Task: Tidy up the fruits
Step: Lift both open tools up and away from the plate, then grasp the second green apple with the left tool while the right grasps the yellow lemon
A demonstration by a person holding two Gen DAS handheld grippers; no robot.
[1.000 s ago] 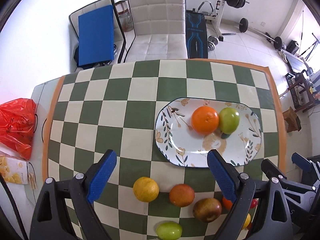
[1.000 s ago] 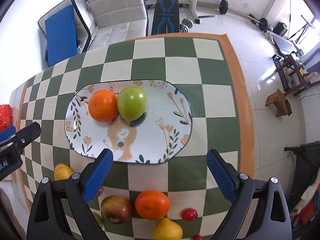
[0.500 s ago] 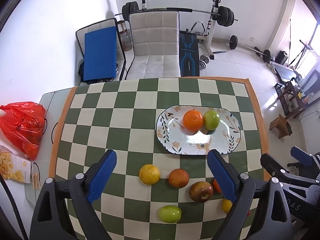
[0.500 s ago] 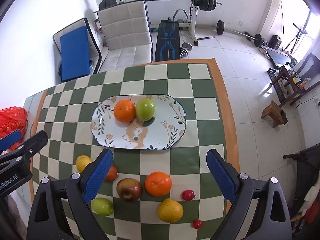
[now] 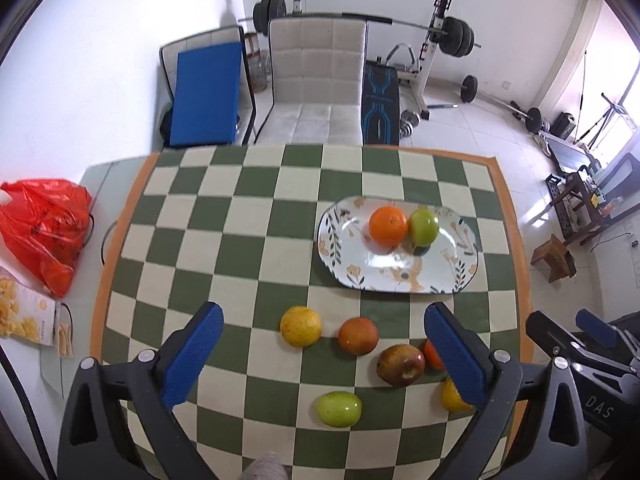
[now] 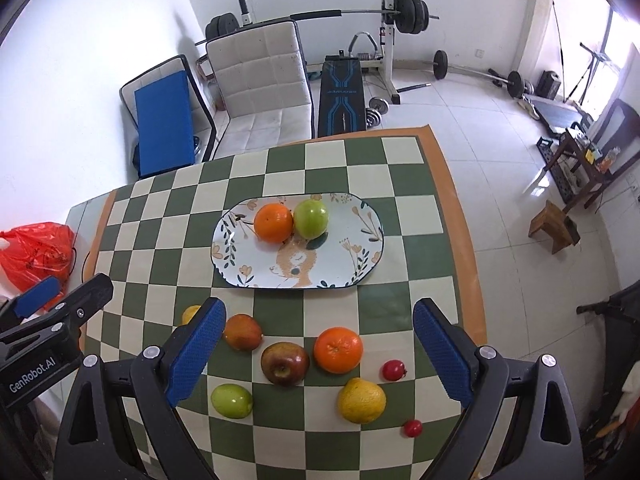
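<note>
A floral oval plate [image 5: 348,264] [image 6: 352,272] on the checkered table holds an orange [image 5: 387,225] [image 6: 273,223] and a green apple [image 5: 423,226] [image 6: 311,218]. Loose fruit lies in front of it: a yellow citrus [image 5: 300,326], a red-orange fruit [image 5: 358,336] [image 6: 242,332], a dark red apple [image 5: 401,365] [image 6: 285,363], a green apple [image 5: 339,409] [image 6: 232,401], an orange [image 6: 338,349], a lemon [image 6: 361,400] and two small red fruits [image 6: 394,370]. My left gripper [image 5: 323,355] and right gripper [image 6: 316,355] are open, empty, high above the loose fruit.
A red plastic bag [image 5: 44,228] and a snack packet [image 5: 24,316] lie off the table's left edge. A white chair [image 5: 316,92] and gym gear stand behind the table. The table's right edge [image 6: 460,232] drops to tiled floor.
Both grippers have risen and pulled back from the plate, so more of the table and the loose fruit shows. Both stay open and empty. No fruit has moved.
</note>
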